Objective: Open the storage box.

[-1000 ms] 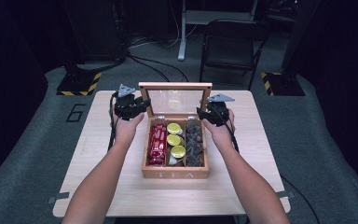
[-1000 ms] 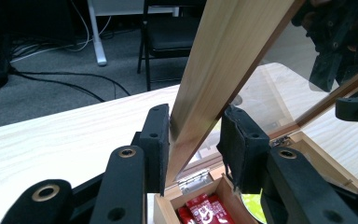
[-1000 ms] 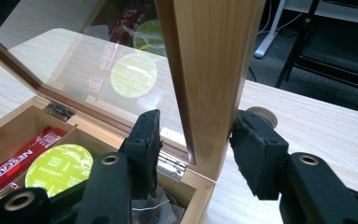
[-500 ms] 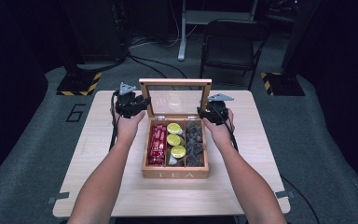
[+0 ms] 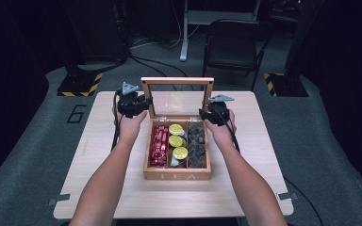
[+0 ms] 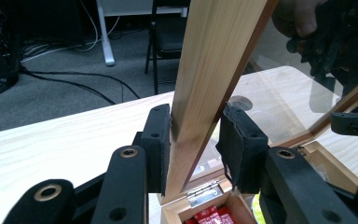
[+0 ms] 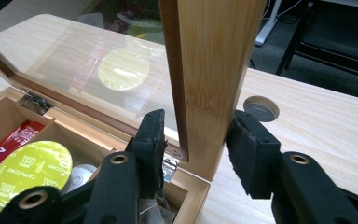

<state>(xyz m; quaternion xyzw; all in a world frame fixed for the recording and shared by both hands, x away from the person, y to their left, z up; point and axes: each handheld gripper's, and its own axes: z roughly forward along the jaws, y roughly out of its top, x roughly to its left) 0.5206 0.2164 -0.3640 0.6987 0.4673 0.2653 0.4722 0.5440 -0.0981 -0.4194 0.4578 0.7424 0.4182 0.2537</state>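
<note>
Tea box [image 5: 177, 162], light wood with "TEA" on its front wall, sits about mid-table [image 5: 99, 188], a bit toward the far edge. Its glass-paned lid [image 5: 177, 96] stands upright on small metal hinges. Inside are red sachets [image 5: 159, 145] reading "NES…", yellow-green capsules [image 5: 175, 140] marked "CAPPUCCINO", and dark tea bags [image 5: 197, 145]. The left gripper [image 6: 196, 144] is clamped narrow on the lid's left frame post. The right gripper [image 7: 195, 140] straddles the right post, its jaws just closing in; one pad touches, while a sliver of gap shows at the other.
</note>
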